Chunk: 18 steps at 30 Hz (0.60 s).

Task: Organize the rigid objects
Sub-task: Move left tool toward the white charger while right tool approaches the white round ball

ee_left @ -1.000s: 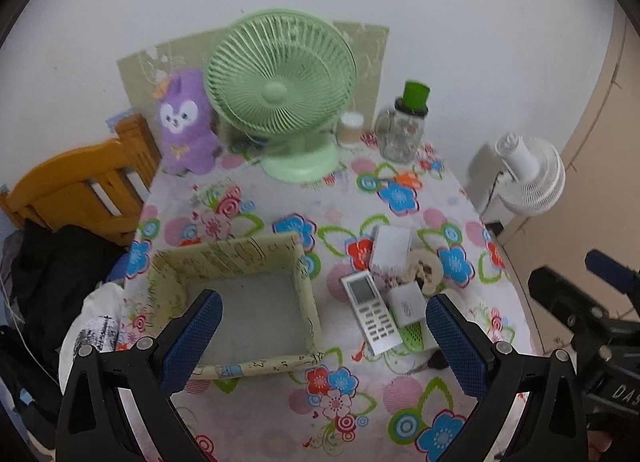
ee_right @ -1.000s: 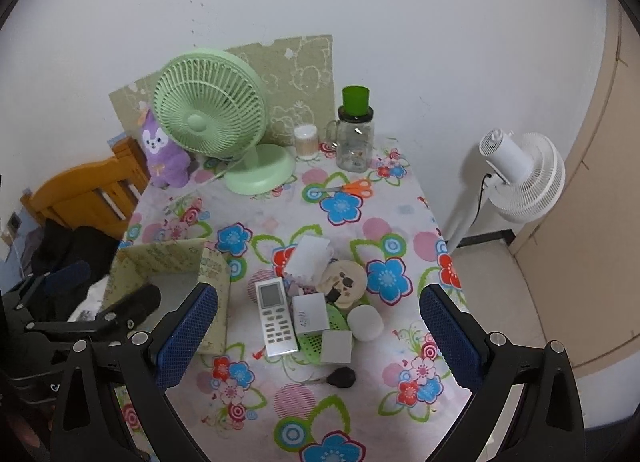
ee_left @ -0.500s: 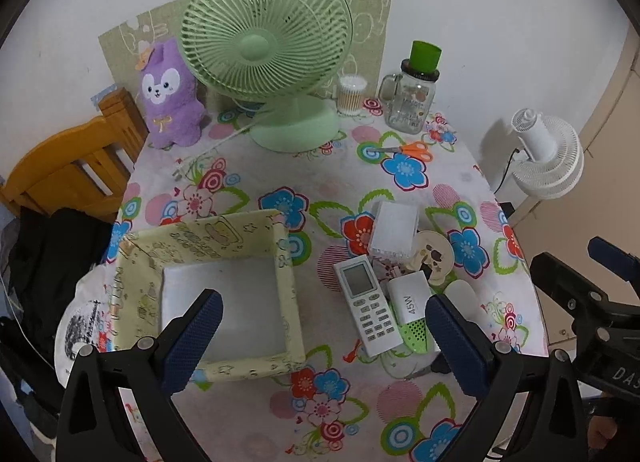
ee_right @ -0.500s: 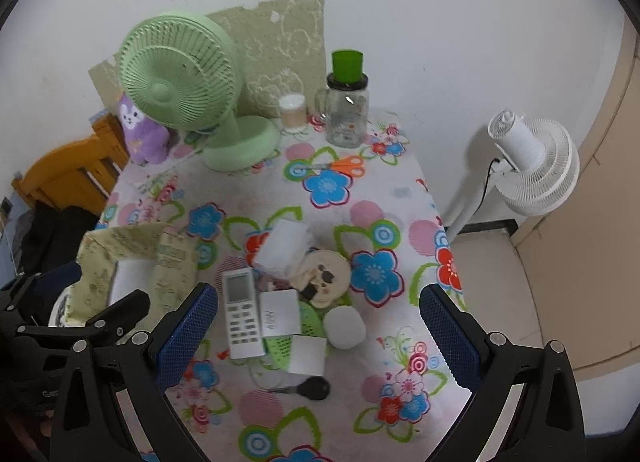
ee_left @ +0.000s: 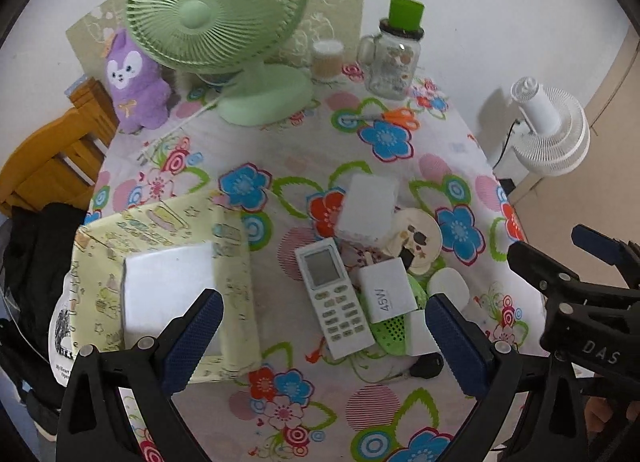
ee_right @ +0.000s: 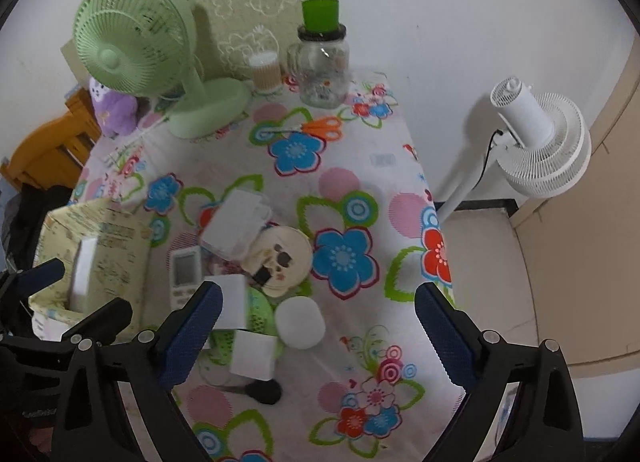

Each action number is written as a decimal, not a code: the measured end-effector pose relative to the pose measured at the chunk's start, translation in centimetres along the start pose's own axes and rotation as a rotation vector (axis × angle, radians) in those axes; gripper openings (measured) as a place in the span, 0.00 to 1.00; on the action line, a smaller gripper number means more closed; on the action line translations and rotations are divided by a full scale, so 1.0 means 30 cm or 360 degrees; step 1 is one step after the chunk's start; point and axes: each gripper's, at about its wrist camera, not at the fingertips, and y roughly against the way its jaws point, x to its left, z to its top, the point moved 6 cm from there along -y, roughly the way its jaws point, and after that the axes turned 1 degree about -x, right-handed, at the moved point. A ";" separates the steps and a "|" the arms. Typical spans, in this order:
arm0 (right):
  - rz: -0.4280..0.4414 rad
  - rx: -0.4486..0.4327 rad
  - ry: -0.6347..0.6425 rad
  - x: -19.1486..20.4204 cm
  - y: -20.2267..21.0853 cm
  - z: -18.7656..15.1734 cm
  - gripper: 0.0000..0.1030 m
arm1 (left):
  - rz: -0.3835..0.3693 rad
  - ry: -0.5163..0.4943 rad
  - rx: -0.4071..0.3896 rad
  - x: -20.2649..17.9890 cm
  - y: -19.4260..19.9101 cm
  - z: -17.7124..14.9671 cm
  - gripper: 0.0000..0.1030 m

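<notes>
A pale yellow fabric box [ee_left: 160,230] [ee_right: 108,246] stands at the table's left, its white floor bare. To its right lies a cluster: a white remote [ee_left: 334,298] [ee_right: 185,274], a white 45W charger [ee_left: 386,296], a white block [ee_left: 366,206] [ee_right: 236,226], a round cream case [ee_left: 418,238] [ee_right: 280,258], a white puck [ee_right: 299,322], a green perforated piece [ee_left: 390,332] and a black key [ee_right: 262,390]. My left gripper [ee_left: 322,340] is open above the remote. My right gripper [ee_right: 316,336] is open above the puck. Both are empty.
A green desk fan [ee_left: 224,22], a purple plush [ee_left: 134,82], a glass jar with green lid [ee_left: 394,58], a small cup [ee_left: 328,58] and orange scissors [ee_left: 390,116] stand at the back. A wooden chair [ee_left: 48,158] is left, a white floor fan [ee_right: 536,138] right.
Both grippers have moved forward and lower over the table, so the cluster looks larger. Both stay open. No object has moved.
</notes>
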 end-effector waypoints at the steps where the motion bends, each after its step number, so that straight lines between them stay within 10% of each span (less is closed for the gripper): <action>1: 0.0000 0.0010 0.0000 -0.006 -0.010 0.000 0.95 | -0.0012 0.0011 0.0010 -0.009 -0.008 0.001 0.99; 18: -0.0003 0.0196 0.0001 -0.110 -0.197 -0.059 0.93 | 0.0064 -0.0020 0.0188 -0.085 -0.207 -0.014 0.99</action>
